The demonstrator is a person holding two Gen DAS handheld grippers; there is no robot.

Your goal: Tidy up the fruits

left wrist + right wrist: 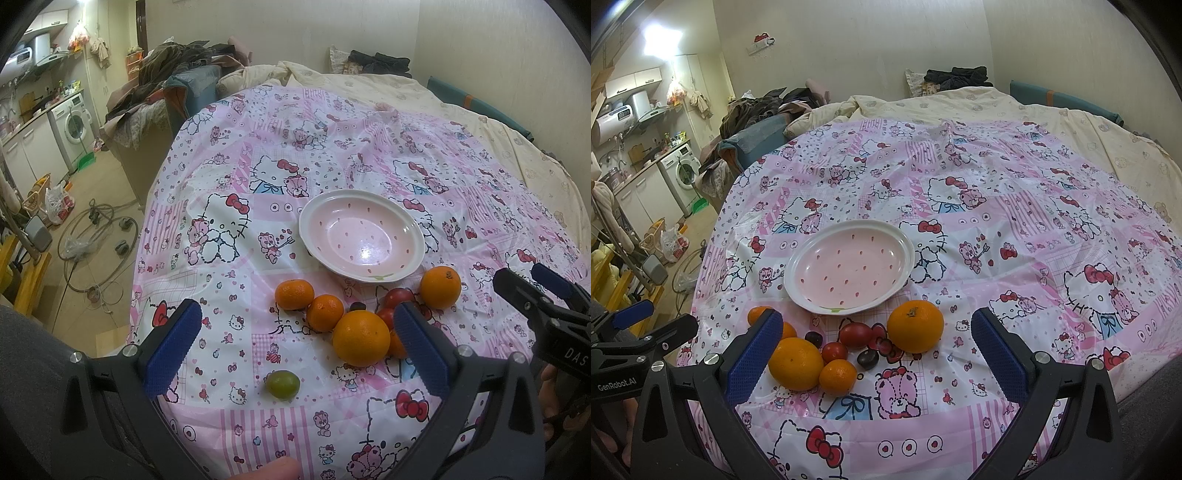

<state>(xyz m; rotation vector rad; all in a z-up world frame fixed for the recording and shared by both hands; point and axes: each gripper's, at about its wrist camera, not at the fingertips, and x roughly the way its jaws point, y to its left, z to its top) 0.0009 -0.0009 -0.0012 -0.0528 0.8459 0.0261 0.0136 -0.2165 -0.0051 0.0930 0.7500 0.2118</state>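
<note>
An empty pink plate (360, 236) (849, 269) with a white rim lies on the Hello Kitty cloth. In front of it lie several fruits: a large orange (361, 338) (795, 363), another orange (440, 287) (915, 325), small mandarins (294, 294) (837, 376), red tomatoes (399, 297) (855, 334), dark plums (868, 359) and a green fruit (283, 384). My left gripper (299, 350) is open above the near fruits. My right gripper (875, 362) is open above the fruit cluster. Each gripper shows in the other's view, the right one (532, 284) and the left one (653, 317).
The table's pink cloth (258, 192) drops off at the left edge toward a floor with hoses (96, 236) and bags. A bed with a cream quilt (1071, 129) lies behind the table. A washing machine (74, 125) stands far left.
</note>
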